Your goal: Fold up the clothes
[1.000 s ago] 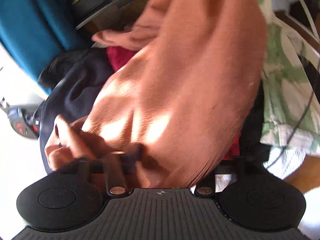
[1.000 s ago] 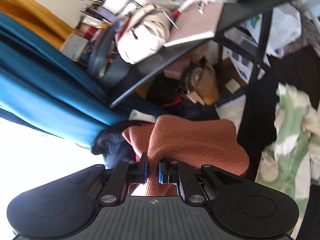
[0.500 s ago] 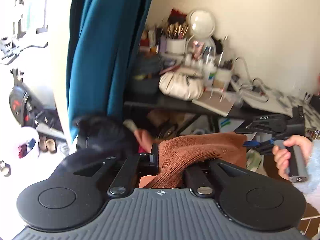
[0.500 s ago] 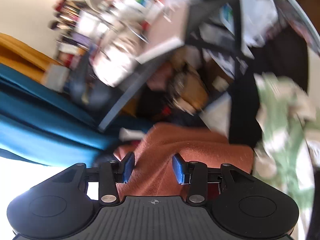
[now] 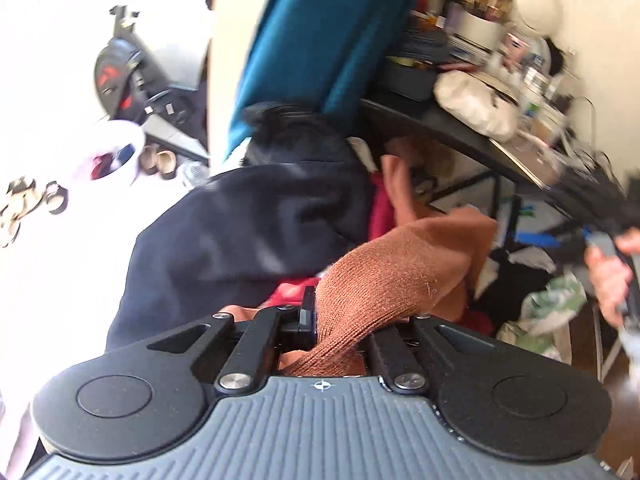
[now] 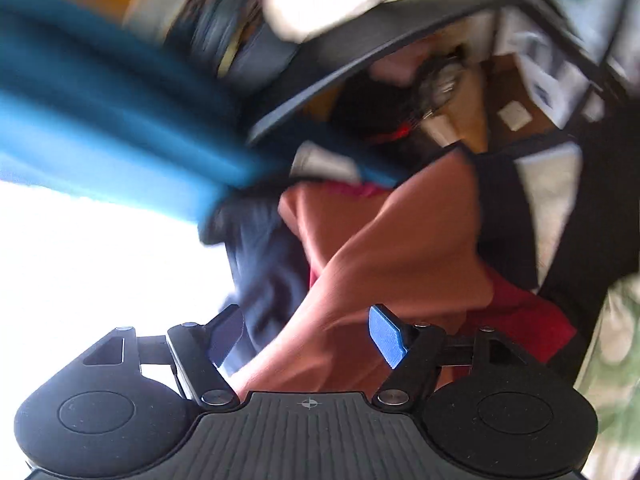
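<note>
A rust-orange knit garment is bunched between the fingers of my left gripper, which is shut on it. The cloth drapes forward over a dark navy garment and a red one. In the right wrist view the same orange garment lies loose between the blue pads of my right gripper, whose jaws stand wide open. The right gripper's handle, held by a hand, shows at the left view's right edge.
A black desk crowded with cosmetics and a white bag stands ahead. A teal curtain hangs to the left of the desk. Green-patterned fabric lies to the right. Shoes and a white bucket sit on the bright floor at left.
My right gripper has gone from shut on the orange garment to wide open. My left gripper closed on the garment and lifted it, then swung leftward.
</note>
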Demonstrator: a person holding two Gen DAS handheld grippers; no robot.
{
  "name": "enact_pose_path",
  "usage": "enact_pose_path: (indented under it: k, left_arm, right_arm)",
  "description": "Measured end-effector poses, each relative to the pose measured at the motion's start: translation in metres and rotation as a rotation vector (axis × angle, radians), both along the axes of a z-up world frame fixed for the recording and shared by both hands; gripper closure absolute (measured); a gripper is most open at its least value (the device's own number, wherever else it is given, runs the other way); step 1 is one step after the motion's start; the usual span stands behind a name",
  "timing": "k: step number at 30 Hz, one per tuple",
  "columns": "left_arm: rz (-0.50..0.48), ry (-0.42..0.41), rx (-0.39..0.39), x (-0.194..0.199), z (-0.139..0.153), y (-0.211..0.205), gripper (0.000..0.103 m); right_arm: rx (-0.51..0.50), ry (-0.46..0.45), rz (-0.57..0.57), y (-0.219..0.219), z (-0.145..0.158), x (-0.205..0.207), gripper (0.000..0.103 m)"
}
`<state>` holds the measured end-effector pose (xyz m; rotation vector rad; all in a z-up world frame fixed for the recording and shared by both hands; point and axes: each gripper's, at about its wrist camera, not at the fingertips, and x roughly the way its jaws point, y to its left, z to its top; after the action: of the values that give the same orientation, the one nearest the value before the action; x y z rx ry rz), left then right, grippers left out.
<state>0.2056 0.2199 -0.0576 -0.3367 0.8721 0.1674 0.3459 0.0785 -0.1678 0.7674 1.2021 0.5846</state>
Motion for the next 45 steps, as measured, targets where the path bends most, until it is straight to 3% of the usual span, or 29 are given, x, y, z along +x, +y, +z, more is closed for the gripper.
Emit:
enact_pose_path:
  k: [2, 4, 9, 15, 18, 21, 23, 24, 26, 29, 31, 33, 36, 41, 43, 45]
  left_arm:
    - [0.035, -0.002, -0.011, -0.002, -0.003, 0.009, 0.099]
    - [0.045, 0.005, -0.009, -0.003, -0.007, 0.011, 0.099]
    - [0.038, 0.026, -0.007, 0.001, -0.013, 0.017, 0.098]
    - [-0.009, 0.053, 0.025, 0.002, -0.014, 0.018, 0.098]
    - [-0.043, 0.061, 0.036, -0.002, -0.017, 0.015, 0.098]
    - [-0.08, 0.085, 0.047, -0.005, -0.022, 0.014, 0.098]
    - [-0.104, 0.105, 0.06, -0.006, -0.027, 0.013, 0.098]
    - [-0.118, 0.115, 0.079, -0.006, -0.029, 0.012, 0.098]
    - [-0.127, 0.136, 0.103, -0.007, -0.034, 0.008, 0.098]
    - [-0.136, 0.152, 0.088, -0.006, -0.04, 0.008, 0.098]
    - [-0.125, 0.15, 0.071, -0.007, -0.042, 0.013, 0.098]
    - [-0.11, 0.146, 0.051, -0.008, -0.043, 0.019, 0.098]
    - [-0.114, 0.148, 0.049, -0.009, -0.045, 0.02, 0.098]
    - [-0.132, 0.148, 0.064, -0.011, -0.044, 0.015, 0.098]
    - [-0.139, 0.146, 0.071, -0.012, -0.042, 0.014, 0.098]
    - [-0.142, 0.14, 0.074, -0.013, -0.041, 0.014, 0.098]
  right_arm:
    - [0.037, 0.013, -0.167, -0.038, -0.013, -0.021, 0.035]
    - [-0.012, 0.069, -0.228, -0.061, -0.033, -0.036, 0.037]
    - [-0.162, 0.187, -0.142, -0.063, -0.077, -0.064, 0.042]
    - [-0.207, 0.192, -0.071, 0.004, -0.1, -0.062, 0.047]
    - [-0.277, 0.138, -0.02, 0.046, -0.095, -0.044, 0.052]
    - [-0.268, -0.017, -0.031, 0.081, -0.057, -0.023, 0.061]
    - [-0.225, -0.146, 0.009, 0.107, -0.03, -0.016, 0.057]
    - [-0.213, -0.186, 0.035, 0.116, -0.023, -0.015, 0.041]
    - [-0.217, -0.212, 0.08, 0.127, -0.021, -0.016, 0.03]
    - [-0.223, -0.25, 0.148, 0.144, -0.018, -0.017, 0.043]
    - [-0.209, -0.262, 0.151, 0.145, -0.019, -0.019, 0.043]
    - [-0.153, -0.201, 0.023, 0.112, -0.033, -0.022, 0.042]
    - [-0.112, -0.08, -0.073, 0.082, -0.059, -0.023, 0.046]
    - [-0.052, -0.034, -0.097, 0.088, -0.082, -0.017, 0.054]
    - [-0.022, 0.026, -0.087, 0.1, -0.095, -0.013, 0.057]
    - [-0.063, 0.071, -0.082, 0.105, -0.1, -0.015, 0.062]
